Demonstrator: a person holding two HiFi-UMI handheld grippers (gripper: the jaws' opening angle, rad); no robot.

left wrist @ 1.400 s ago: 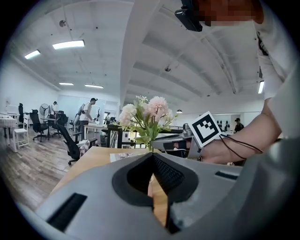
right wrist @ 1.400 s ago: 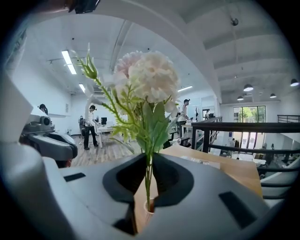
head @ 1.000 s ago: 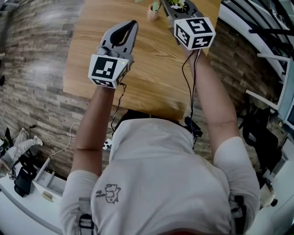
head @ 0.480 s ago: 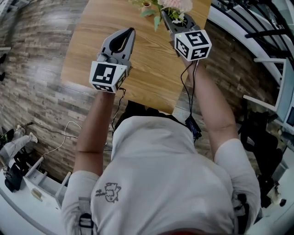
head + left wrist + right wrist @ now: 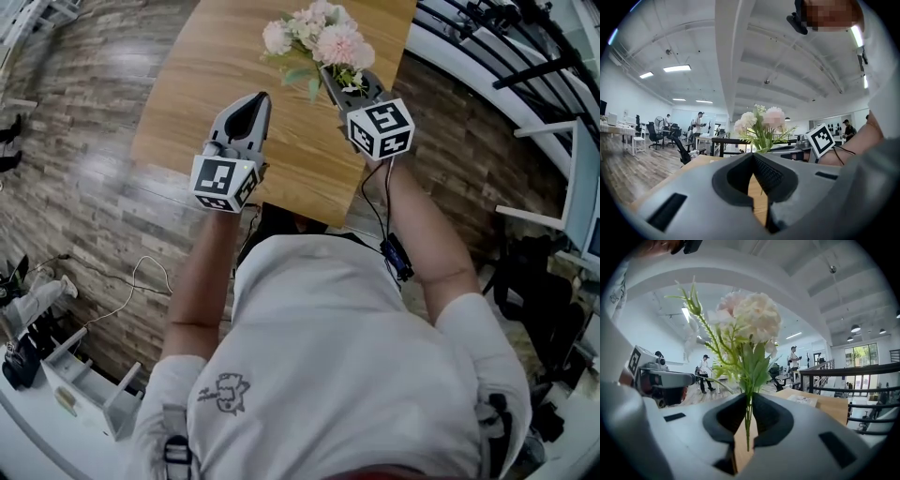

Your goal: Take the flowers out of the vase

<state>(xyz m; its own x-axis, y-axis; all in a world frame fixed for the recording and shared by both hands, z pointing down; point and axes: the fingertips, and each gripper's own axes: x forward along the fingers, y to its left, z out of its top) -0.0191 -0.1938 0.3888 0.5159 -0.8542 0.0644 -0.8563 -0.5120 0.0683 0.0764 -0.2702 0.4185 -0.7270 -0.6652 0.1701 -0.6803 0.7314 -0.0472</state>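
Floor: wood-plank floor point(image 5: 66, 187) surrounds the work area on the left and on the far right side.

Table: a wooden table point(image 5: 197, 84) stands ahead of the person, its near edge just beyond the body. The visible top is plain wood.

Person: seen from above in a light T-shirt point(image 5: 328, 356), both forearms stretched forward over the table, one gripper in each hand.

Left gripper point(image 5: 258, 97): held over the near part of the table, pointing away from the body. Its own view shows the two dark pads meeting at the tips with nothing caught between them; only table wood shows through the gap lower down. It is closed and empty. It sits beside the right gripper, apart from it and not touching the flowers.

Right gripper point(image 5: 328, 75): held over the table's right edge, its marker cube point(image 5: 381, 129) facing up toward the head camera. Its own view shows the jaws drawn in on a thin bundle of green stems, with only a narrow slit between the pads. It has firm hold of the flowers.

Flowers point(image 5: 317, 37): a small bunch of pale pink and cream blooms with green leaves, standing up out of the right gripper's jaws above the table top. The blooms lean out past the jaw tips.

Stem ends point(image 5: 747, 437): they hang free below the pads, touching nothing visible.
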